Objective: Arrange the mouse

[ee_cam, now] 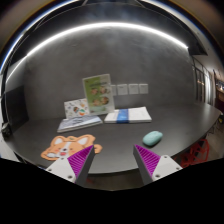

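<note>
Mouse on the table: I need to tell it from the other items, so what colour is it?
Pale mint green. The mouse shows best, and only, in the gripper view, just beyond the open gripper.

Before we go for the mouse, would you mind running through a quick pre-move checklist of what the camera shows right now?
1. Mouse in view, on the table beyond the tool's right finger: ok.
2. Tool open, nothing between its fingers: ok.
3. Path from tool to mouse free of objects: ok.
4. Mouse clear of the open notebook behind it: ok.
5. Orange cat-shaped mat lies left of the tool, away from the mouse: ok.
6. Mouse orientation, front versus back: cannot tell.
</note>
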A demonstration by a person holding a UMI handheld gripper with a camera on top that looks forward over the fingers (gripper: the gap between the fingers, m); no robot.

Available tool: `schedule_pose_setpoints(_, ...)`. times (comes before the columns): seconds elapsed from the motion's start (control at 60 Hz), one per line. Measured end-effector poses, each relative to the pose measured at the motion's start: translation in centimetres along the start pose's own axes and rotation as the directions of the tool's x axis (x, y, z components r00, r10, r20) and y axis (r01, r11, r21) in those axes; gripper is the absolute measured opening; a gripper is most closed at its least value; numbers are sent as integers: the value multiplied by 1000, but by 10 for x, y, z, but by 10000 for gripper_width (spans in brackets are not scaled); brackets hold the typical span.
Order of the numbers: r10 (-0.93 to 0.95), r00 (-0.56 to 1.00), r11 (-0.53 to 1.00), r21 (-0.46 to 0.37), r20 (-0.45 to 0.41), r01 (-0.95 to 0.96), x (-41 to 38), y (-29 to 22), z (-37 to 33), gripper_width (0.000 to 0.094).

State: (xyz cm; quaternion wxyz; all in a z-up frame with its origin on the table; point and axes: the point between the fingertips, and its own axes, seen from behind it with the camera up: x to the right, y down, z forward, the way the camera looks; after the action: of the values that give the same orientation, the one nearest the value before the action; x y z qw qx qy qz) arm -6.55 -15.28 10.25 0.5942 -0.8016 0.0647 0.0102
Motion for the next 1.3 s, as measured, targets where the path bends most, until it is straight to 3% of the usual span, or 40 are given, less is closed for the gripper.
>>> schedule_pose_setpoints(0.15, -24, 998, 1000, -19, -54, 23, 65, 3, 48, 807)
schedule_pose_setpoints(0.4, -6, 1000, 987, -161, 22, 10, 71, 37, 131, 813)
schedule_pose_setpoints(0.667, -40, 999, 987, -158, -24, 36, 60, 24, 191, 760)
schedule_pose_setpoints(0.683, -54, 998, 986, -160, -30, 49, 59, 25, 194, 802)
schedule_pose_setpoints(0.733, -50, 998, 986, -158, -28, 45, 52, 25, 199, 631)
schedule_pose_setpoints(0.967, 20, 999, 983, -180, -49, -28, 49, 34, 190, 431)
schedule_pose_setpoints(1.017, 20, 997, 988, -152, -78, -32, 33, 1, 174, 434)
schedule_pose_setpoints(1.033, 22, 997, 993, -110, -74, -30, 52, -1, 165, 433)
schedule_pose_setpoints(1.133, -20, 998, 997, 79, -52, 24, -4, -96, 119, 429)
schedule_pose_setpoints(1.217, -63, 998, 982, 179, 28, 57, -87, -144, 94, 428)
schedule_pose_setpoints(1.3, -113, 985, 976, 199, 128, 86, -183, -142, 82, 426)
